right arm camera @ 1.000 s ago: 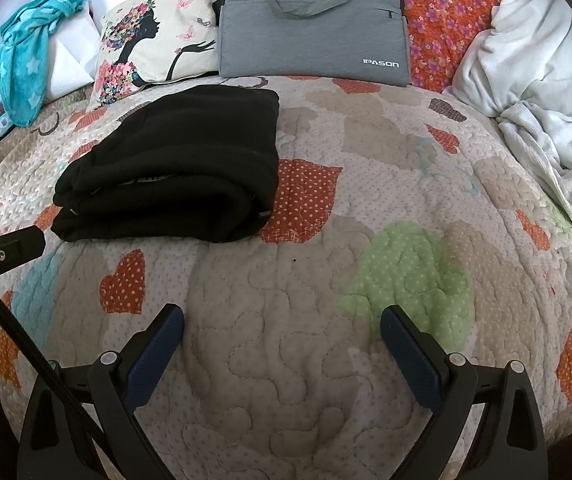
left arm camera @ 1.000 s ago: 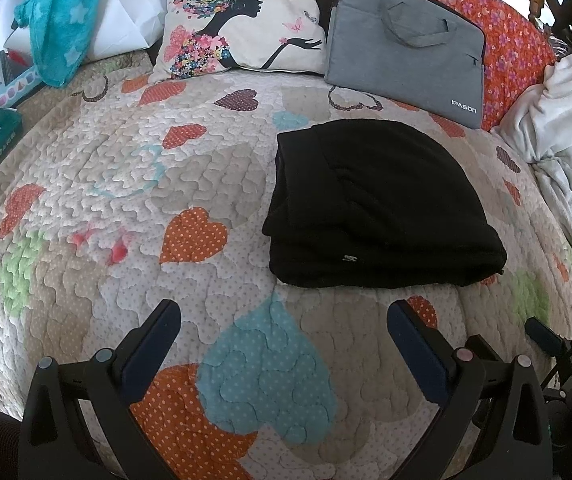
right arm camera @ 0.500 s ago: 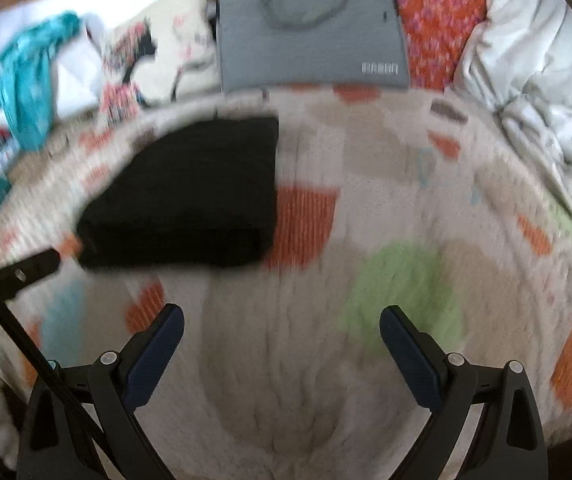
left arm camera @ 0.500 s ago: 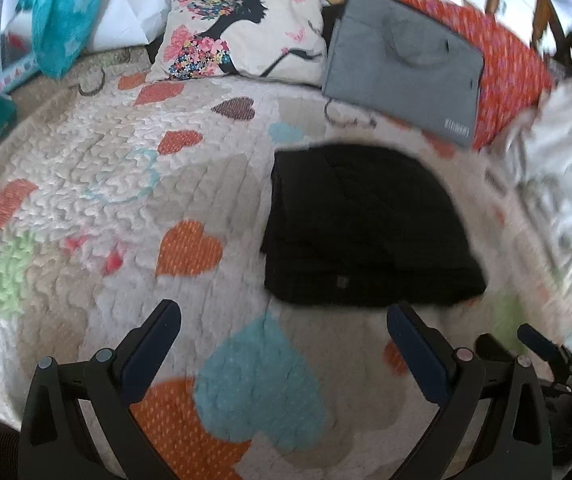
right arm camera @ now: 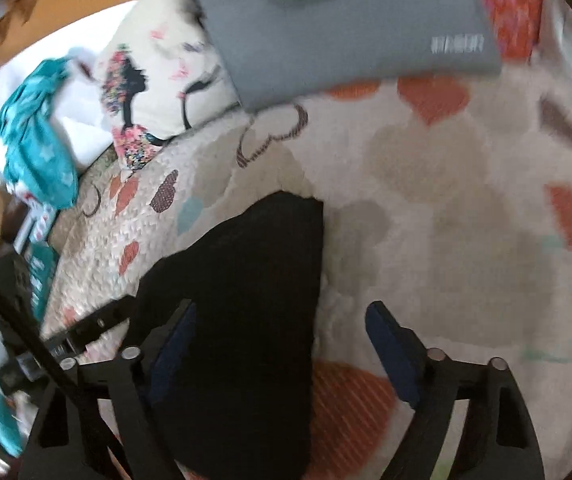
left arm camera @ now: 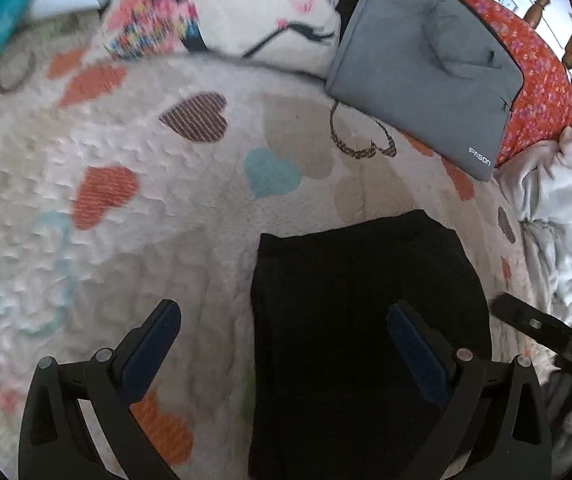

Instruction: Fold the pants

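Observation:
The black pants (left arm camera: 362,320) lie folded in a flat block on the heart-patterned quilt (left arm camera: 165,208). My left gripper (left arm camera: 286,328) is open over the block's left edge, its right finger above the cloth and its left finger above the quilt. In the right wrist view the pants (right arm camera: 245,300) reach under my right gripper (right arm camera: 281,332), which is open and straddles the block's right edge. Neither gripper holds anything. Both views are blurred by motion.
A grey laptop bag (left arm camera: 426,64) and a printed cushion (left arm camera: 221,12) lean at the head of the bed, with a red floral pillow (left arm camera: 534,72) behind. A white blanket (left arm camera: 558,200) is bunched at the right. A teal cloth (right arm camera: 37,144) lies at the far left.
Both grippers have moved forward from the near edge of the bed until they are over the folded pants. The pants have not moved. Both grippers stay open.

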`<act>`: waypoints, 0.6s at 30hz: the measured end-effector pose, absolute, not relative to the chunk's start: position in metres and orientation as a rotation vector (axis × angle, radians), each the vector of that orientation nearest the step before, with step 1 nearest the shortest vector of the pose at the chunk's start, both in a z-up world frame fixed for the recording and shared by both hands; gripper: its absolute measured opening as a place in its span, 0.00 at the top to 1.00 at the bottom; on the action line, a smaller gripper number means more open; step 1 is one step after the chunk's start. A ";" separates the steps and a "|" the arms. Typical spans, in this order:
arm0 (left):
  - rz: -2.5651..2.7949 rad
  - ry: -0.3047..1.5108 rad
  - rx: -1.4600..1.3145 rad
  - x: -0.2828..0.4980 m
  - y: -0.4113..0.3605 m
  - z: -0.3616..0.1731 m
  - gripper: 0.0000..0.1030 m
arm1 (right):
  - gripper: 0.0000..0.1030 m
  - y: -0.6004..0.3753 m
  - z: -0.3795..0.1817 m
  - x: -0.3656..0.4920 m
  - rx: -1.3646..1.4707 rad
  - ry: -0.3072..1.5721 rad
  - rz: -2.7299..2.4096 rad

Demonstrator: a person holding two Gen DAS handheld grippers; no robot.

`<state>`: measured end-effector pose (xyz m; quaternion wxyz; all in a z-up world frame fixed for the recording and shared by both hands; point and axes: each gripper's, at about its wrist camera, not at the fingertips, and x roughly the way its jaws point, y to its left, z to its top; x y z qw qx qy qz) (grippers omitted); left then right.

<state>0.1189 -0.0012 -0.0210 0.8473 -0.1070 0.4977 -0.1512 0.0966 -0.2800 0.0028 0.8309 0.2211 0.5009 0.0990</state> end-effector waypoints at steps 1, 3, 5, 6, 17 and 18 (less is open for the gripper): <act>-0.345 1.060 -0.241 0.124 -0.001 -0.027 0.00 | 0.20 -0.278 -0.004 0.104 0.487 1.076 0.223; -0.398 1.082 -0.266 0.130 -0.007 -0.035 0.00 | 0.20 -0.268 -0.016 0.118 0.455 1.099 0.240; -0.466 1.127 -0.299 0.135 -0.015 -0.045 0.01 | 0.19 -0.259 -0.023 0.128 0.406 1.089 0.239; -0.473 1.132 -0.300 0.135 -0.020 -0.046 0.01 | 0.19 -0.258 -0.022 0.129 0.403 1.073 0.243; -0.529 1.133 -0.389 0.136 -0.025 -0.009 0.58 | 0.84 -0.260 0.028 0.128 0.473 1.001 0.330; -0.532 1.123 -0.397 0.138 -0.025 -0.006 0.58 | 0.84 -0.258 0.033 0.130 0.474 0.987 0.332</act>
